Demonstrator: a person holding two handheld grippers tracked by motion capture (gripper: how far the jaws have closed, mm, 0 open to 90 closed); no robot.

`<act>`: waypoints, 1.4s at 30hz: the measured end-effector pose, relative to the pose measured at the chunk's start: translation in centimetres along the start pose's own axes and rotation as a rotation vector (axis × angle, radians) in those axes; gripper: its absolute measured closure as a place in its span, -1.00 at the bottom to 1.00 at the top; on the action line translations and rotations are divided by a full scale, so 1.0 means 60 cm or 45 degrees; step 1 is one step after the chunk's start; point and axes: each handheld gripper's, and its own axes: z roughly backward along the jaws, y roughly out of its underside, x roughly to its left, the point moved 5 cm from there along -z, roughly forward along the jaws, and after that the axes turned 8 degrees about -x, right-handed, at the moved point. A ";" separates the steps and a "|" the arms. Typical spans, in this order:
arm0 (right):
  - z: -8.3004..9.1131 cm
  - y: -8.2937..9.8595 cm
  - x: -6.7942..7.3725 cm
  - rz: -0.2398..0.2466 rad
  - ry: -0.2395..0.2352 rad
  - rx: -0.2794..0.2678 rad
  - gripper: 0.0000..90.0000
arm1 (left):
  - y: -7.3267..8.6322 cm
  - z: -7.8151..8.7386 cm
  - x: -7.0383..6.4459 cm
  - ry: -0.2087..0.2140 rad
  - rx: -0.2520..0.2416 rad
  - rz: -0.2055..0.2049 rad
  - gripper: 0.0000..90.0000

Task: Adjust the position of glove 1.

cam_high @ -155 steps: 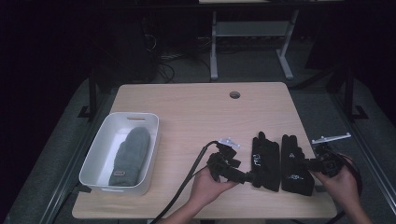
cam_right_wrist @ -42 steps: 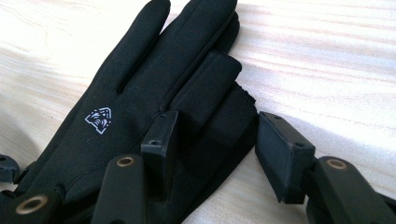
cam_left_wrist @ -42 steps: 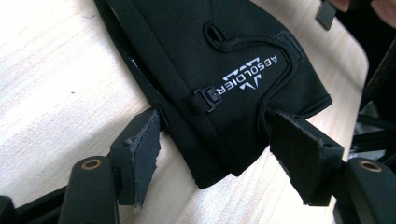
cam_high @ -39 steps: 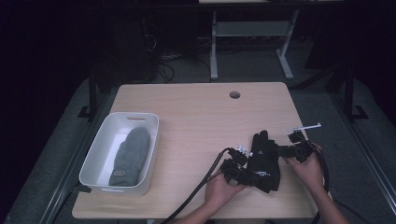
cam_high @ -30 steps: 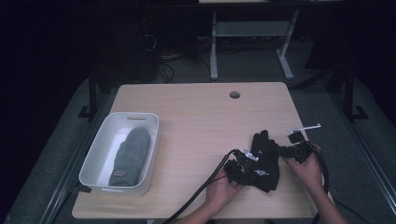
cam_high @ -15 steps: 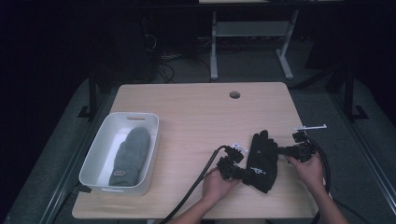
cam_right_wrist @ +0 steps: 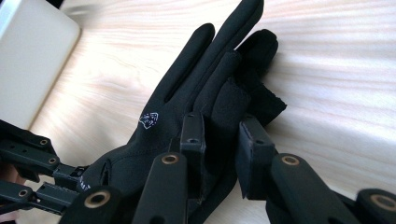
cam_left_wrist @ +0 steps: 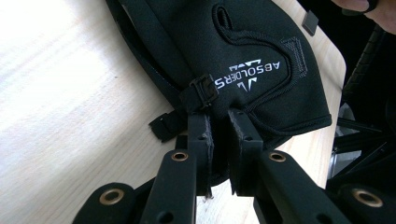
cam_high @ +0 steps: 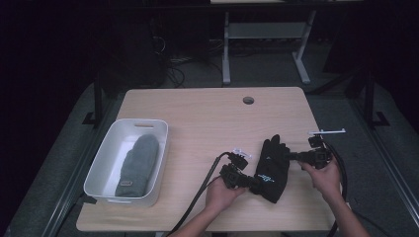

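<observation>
A black glove (cam_high: 271, 168) lies palm-down on the wooden table (cam_high: 207, 123), fingers pointing away from me; a second black layer shows under it in the left gripper view. My left gripper (cam_high: 252, 181) is at the cuff end, and its jaws pinch the cuff edge of the glove (cam_left_wrist: 243, 46) just below a small plastic clip (cam_left_wrist: 201, 91). The left gripper (cam_left_wrist: 218, 116) has only a thin gap. My right gripper (cam_high: 291, 157) comes in from the right side. In its own view the right gripper (cam_right_wrist: 219, 123) closes on a fold of the glove (cam_right_wrist: 196, 79) near the thumb.
A white tub (cam_high: 106, 163) stands at the left of the table with a grey mitten (cam_high: 136, 163) inside. A round cable hole (cam_high: 248, 100) sits near the far edge. Cables trail from both grippers toward me. The table's right edge is close to the right hand.
Five seconds ago two black gloves lay side by side; now they form one pile between the grippers. Over the last second the pile and both grippers shifted only slightly.
</observation>
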 end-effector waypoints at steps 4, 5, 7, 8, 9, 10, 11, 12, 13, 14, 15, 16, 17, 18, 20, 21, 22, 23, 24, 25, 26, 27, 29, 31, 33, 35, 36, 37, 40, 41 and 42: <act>-0.003 0.000 0.003 -0.023 -0.024 -0.002 0.65 | -0.001 0.012 0.002 0.002 -0.010 0.004 0.81; -0.004 0.000 0.005 -0.032 -0.033 -0.004 0.65 | -0.002 0.016 0.001 -0.001 -0.007 0.003 0.80; -0.003 -0.002 0.009 -0.048 -0.059 -0.016 0.65 | -0.002 0.023 0.001 0.003 -0.018 -0.001 0.80; -0.002 -0.003 0.012 -0.052 -0.069 -0.020 0.65 | -0.003 0.026 0.000 0.000 -0.017 -0.006 0.80; -0.002 -0.005 0.014 -0.052 -0.078 -0.024 0.65 | -0.003 0.031 0.001 0.000 -0.016 -0.013 0.80; -0.001 -0.006 0.017 -0.050 -0.085 -0.029 0.65 | -0.004 0.034 0.001 0.000 -0.022 -0.012 0.80; -0.001 -0.007 0.019 -0.046 -0.084 -0.024 0.65 | -0.005 0.037 0.000 0.002 -0.032 -0.006 0.80; 0.000 -0.010 0.023 -0.041 -0.086 -0.027 0.65 | -0.006 0.041 -0.001 0.002 -0.034 -0.011 0.80; 0.000 -0.012 0.027 -0.041 -0.092 -0.029 0.65 | -0.007 0.044 -0.001 -0.003 -0.032 -0.014 0.80; 0.000 -0.015 0.031 -0.031 -0.095 -0.032 0.65 | -0.008 0.048 -0.001 -0.006 -0.034 -0.022 0.80; -0.001 -0.018 0.036 -0.028 -0.095 -0.029 0.65 | -0.008 0.051 -0.001 -0.007 -0.040 -0.021 0.80; -0.002 -0.021 0.040 -0.022 -0.097 -0.032 0.65 | -0.009 0.056 0.001 -0.012 -0.032 -0.037 0.80; -0.003 -0.023 0.043 -0.023 -0.104 -0.037 0.65 | -0.009 0.059 0.000 -0.015 -0.041 -0.027 0.80; -0.004 -0.024 0.047 -0.025 -0.105 -0.032 0.65 | -0.010 0.063 0.000 -0.012 -0.045 -0.029 0.80; -0.005 -0.028 0.053 -0.019 -0.116 -0.036 0.65 | -0.011 0.071 0.000 -0.017 -0.053 -0.028 0.80; -0.006 -0.031 0.057 -0.020 -0.126 -0.042 0.65 | -0.011 0.074 0.000 -0.019 -0.055 -0.035 0.80; -0.007 -0.032 0.060 -0.019 -0.128 -0.042 0.65 | -0.012 0.078 0.001 -0.022 -0.058 -0.035 0.80; -0.008 -0.034 0.063 -0.013 -0.127 -0.043 0.65 | -0.012 0.082 0.001 -0.020 -0.062 -0.035 0.80; -0.008 -0.036 0.067 -0.012 -0.130 -0.039 0.65 | -0.013 0.086 0.001 -0.024 -0.065 -0.035 0.80; -0.009 -0.037 0.070 -0.013 -0.133 -0.038 0.65 | -0.013 0.089 0.002 -0.027 -0.063 -0.044 0.80; -0.010 -0.039 0.073 -0.013 -0.134 -0.039 0.65 | -0.014 0.093 0.002 -0.029 -0.069 -0.038 0.80; -0.011 -0.041 0.076 -0.007 -0.135 -0.038 0.65 | -0.014 0.097 0.003 -0.029 -0.071 -0.041 0.80; -0.012 -0.045 0.082 -0.004 -0.144 -0.036 0.65 | -0.014 0.102 0.003 -0.032 -0.072 -0.043 0.80; -0.014 -0.048 0.088 0.000 -0.146 -0.034 0.65 | -0.015 0.107 0.002 -0.035 -0.079 -0.040 0.80; -0.015 -0.052 0.094 0.011 -0.150 -0.037 0.65 | -0.016 0.112 0.003 -0.039 -0.083 -0.044 0.80; -0.016 -0.055 0.098 0.007 -0.159 -0.036 0.65 | -0.017 0.118 0.003 -0.039 -0.085 -0.046 0.80; -0.017 -0.057 0.100 0.006 -0.163 -0.035 0.65 | -0.017 0.121 0.003 -0.037 -0.091 -0.042 0.80; -0.017 -0.058 0.102 0.005 -0.167 -0.034 0.65 | -0.018 0.124 0.003 -0.039 -0.091 -0.046 0.80; -0.020 -0.062 0.109 0.002 -0.177 -0.030 0.65 | -0.018 0.130 0.003 -0.039 -0.094 -0.053 0.80; -0.021 -0.064 0.111 0.005 -0.179 -0.030 0.65 | -0.018 0.132 0.004 -0.042 -0.098 -0.050 0.80; -0.023 -0.065 0.113 0.008 -0.182 -0.031 0.65 | -0.018 0.135 0.004 -0.040 -0.105 -0.045 0.80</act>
